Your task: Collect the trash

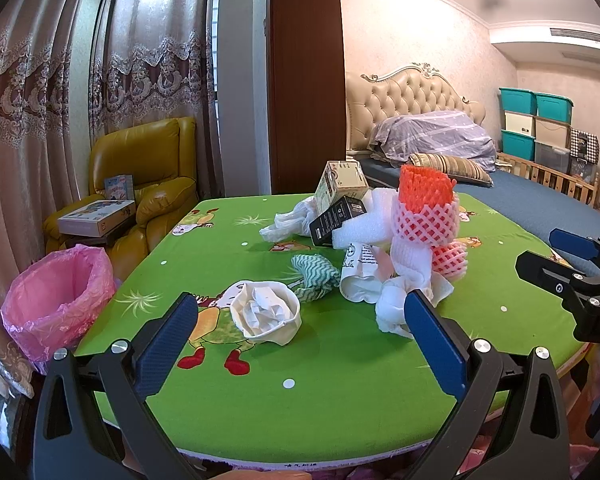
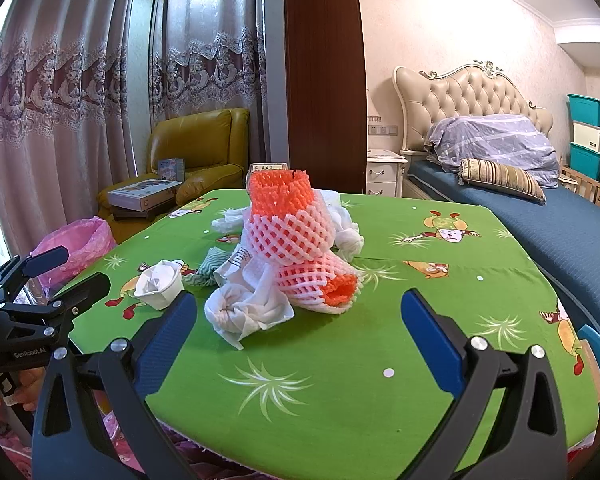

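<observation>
A pile of trash lies on the green table (image 1: 320, 392): a crushed white paper cup (image 1: 266, 312), crumpled white tissue (image 1: 392, 312), orange and white foam fruit nets (image 1: 424, 204), a white foam sheet (image 1: 364, 228), a black box (image 1: 336, 220), a beige carton (image 1: 340, 186) and a green-striped cloth (image 1: 314, 276). My left gripper (image 1: 300, 344) is open and empty, just short of the cup. My right gripper (image 2: 298, 340) is open and empty, in front of the tissue (image 2: 244, 308) and the foam nets (image 2: 296, 232). A bin with a pink bag (image 1: 60, 300) stands left of the table.
A yellow armchair (image 1: 148, 184) with boxes on it stands behind the bin. A bed (image 2: 540, 216) lies along the table's right side. Curtains hang at the left. The other gripper shows at the right edge of the left wrist view (image 1: 572, 280).
</observation>
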`<state>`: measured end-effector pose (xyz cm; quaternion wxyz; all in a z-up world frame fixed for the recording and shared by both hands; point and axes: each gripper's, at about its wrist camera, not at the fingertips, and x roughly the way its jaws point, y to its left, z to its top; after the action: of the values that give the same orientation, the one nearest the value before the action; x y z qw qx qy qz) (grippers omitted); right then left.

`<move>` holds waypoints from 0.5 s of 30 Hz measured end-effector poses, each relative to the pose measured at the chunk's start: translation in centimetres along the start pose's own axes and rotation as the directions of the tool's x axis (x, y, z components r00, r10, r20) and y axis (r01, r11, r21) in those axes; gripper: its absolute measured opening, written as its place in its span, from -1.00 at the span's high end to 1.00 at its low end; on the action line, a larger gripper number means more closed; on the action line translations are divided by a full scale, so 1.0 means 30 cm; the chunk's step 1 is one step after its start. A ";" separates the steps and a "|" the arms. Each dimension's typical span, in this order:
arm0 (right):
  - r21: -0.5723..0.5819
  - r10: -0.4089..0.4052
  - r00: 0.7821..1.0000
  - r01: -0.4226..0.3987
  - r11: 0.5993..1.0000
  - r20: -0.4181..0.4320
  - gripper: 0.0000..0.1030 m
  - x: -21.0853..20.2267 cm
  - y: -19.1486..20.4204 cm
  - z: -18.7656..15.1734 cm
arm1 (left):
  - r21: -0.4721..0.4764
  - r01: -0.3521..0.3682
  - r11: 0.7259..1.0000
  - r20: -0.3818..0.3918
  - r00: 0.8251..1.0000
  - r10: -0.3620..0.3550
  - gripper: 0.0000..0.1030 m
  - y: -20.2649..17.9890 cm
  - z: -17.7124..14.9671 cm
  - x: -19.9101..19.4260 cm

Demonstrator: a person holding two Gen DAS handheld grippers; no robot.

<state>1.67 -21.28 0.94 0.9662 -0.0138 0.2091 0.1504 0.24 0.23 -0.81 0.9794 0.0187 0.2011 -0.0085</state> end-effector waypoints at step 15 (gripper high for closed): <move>0.009 0.013 1.000 -0.013 1.000 -0.005 -0.92 0.012 0.009 -0.006 | -0.001 0.000 1.000 0.003 1.000 0.000 -0.87 0.001 0.000 -0.009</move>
<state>1.83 -20.95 0.65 0.9647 -0.0085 0.2124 0.1555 0.00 0.26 -0.70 0.9796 0.0183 0.1997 -0.0085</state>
